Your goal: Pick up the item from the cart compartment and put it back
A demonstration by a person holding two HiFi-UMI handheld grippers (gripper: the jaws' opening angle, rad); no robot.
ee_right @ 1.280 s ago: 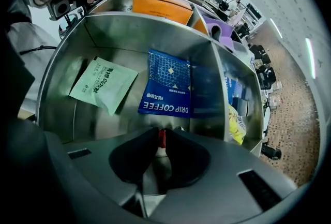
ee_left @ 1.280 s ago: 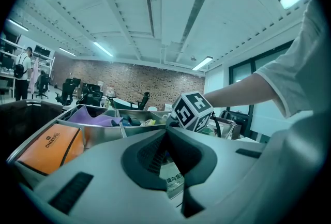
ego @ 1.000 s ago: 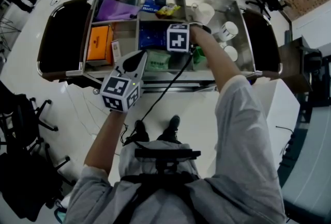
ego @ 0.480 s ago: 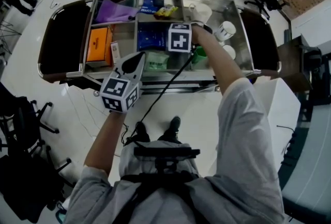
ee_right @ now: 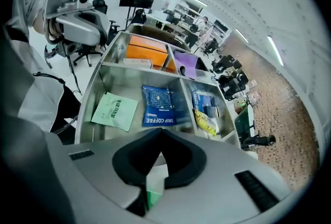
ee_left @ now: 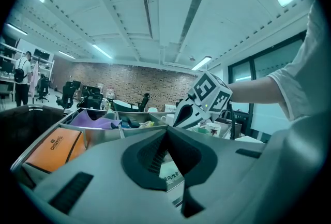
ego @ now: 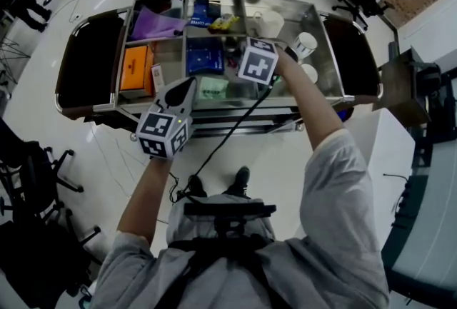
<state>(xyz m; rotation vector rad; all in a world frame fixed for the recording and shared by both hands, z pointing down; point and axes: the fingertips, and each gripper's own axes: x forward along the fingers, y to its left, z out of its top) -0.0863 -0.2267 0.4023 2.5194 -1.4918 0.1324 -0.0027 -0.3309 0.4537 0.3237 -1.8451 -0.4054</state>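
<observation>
My right gripper (ego: 251, 72) hangs over the cart's (ego: 214, 111) front middle compartment. Its jaws have just been closing, and they are shut on a thin green and white packet (ee_right: 154, 184), which shows only in the right gripper view. Below it lie a light green packet (ee_right: 115, 110) and a blue drip coffee bag (ee_right: 158, 105). My left gripper (ego: 190, 82) hovers at the cart's front edge, pointing almost level, shut and empty. In the left gripper view the right gripper (ee_left: 181, 117) shows ahead.
An orange box (ego: 136, 68) fills the left compartment, with a purple bag (ego: 157, 22) behind it. A yellow snack pack (ego: 223, 21) and blue packs sit at the back. White cups (ego: 304, 43) stand at the right. Office chairs ring the cart.
My right gripper has risen and tilted, and the green packet beside it in the compartment is gone from there. The left gripper has hardly moved.
</observation>
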